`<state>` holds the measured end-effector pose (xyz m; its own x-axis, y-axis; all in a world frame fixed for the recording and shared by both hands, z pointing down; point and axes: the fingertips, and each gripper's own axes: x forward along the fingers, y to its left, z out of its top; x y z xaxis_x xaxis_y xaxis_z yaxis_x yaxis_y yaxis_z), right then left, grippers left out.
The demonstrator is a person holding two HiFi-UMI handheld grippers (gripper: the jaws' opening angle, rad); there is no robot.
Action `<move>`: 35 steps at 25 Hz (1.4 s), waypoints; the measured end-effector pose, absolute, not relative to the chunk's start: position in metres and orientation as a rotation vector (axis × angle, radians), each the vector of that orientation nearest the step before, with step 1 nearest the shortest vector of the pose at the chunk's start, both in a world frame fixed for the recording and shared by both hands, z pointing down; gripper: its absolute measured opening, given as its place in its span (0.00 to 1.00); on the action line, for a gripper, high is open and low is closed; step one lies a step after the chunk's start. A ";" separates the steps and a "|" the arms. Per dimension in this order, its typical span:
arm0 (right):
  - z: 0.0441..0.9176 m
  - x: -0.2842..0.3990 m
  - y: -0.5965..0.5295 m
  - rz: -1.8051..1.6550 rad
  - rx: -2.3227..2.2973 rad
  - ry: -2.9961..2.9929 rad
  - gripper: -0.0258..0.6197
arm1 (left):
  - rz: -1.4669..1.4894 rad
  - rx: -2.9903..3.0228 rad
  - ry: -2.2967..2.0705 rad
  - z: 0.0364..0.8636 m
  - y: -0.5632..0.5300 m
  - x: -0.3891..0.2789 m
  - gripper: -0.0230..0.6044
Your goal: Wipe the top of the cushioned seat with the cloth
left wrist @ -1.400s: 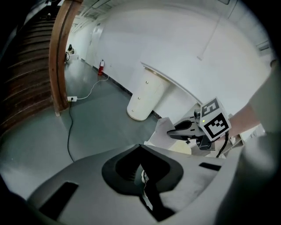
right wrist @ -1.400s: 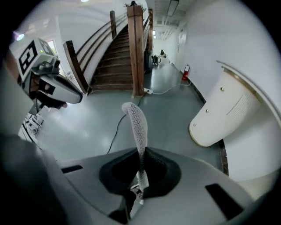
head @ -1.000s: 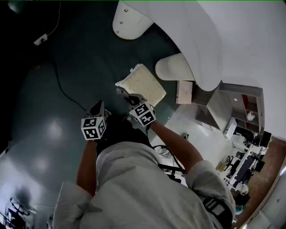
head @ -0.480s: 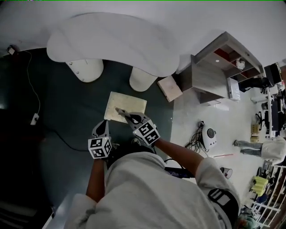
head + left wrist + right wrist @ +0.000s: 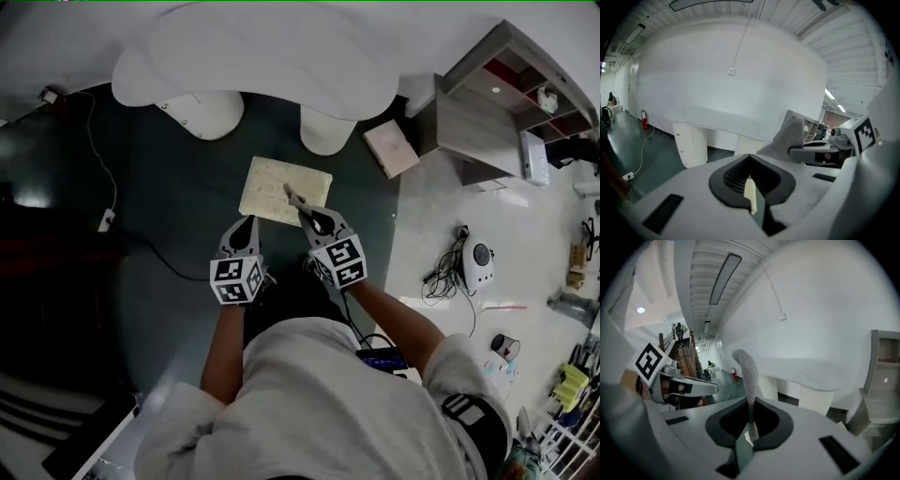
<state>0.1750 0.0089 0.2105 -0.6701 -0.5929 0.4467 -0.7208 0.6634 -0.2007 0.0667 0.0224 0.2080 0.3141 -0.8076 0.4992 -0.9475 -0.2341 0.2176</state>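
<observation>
Your right gripper (image 5: 307, 216) pinches the grey cloth (image 5: 745, 373) by a thin edge, your left gripper (image 5: 246, 225) is closed on nothing, and the cream cushioned seat (image 5: 270, 187) lies on the floor (image 5: 169, 187) just ahead, so a hard rub could pull the cloth out.

Cut off at the far picture edge — white table (image 5: 253, 56). Partly covered by the right gripper (image 5: 292, 197) — seat (image 5: 267, 183). Buried between its jaws, lower end of the cloth (image 5: 746, 376).

Lab-like hall: curved white table (image 5: 253, 56), open shelf unit (image 5: 473, 122).
</observation>
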 end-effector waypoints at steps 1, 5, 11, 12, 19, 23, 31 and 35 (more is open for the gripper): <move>0.210 0.179 0.014 0.540 1.078 -2.536 0.07 | 0.387 2.114 -1.529 0.209 0.030 0.074 0.06; 0.201 0.201 0.026 0.576 1.261 -2.512 0.07 | 0.390 2.180 -1.486 0.201 0.045 0.092 0.06; 0.165 0.202 0.066 0.468 1.493 -2.503 0.07 | 0.336 2.344 -1.441 0.165 0.089 0.087 0.06; 0.156 0.197 0.078 0.427 1.520 -2.500 0.07 | 0.322 2.373 -1.433 0.158 0.101 0.084 0.06; 0.117 0.168 0.191 0.298 1.684 -2.333 0.07 | 0.242 2.505 -1.366 0.123 0.200 0.045 0.06; 0.106 0.149 0.237 0.288 1.746 -2.276 0.07 | 0.226 2.519 -1.326 0.120 0.237 0.024 0.06; 0.070 0.130 0.269 0.222 1.770 -2.266 0.07 | 0.158 2.598 -1.256 0.083 0.257 0.028 0.06; 0.063 0.133 0.280 0.194 1.799 -2.235 0.07 | 0.138 2.629 -1.189 0.078 0.264 0.035 0.06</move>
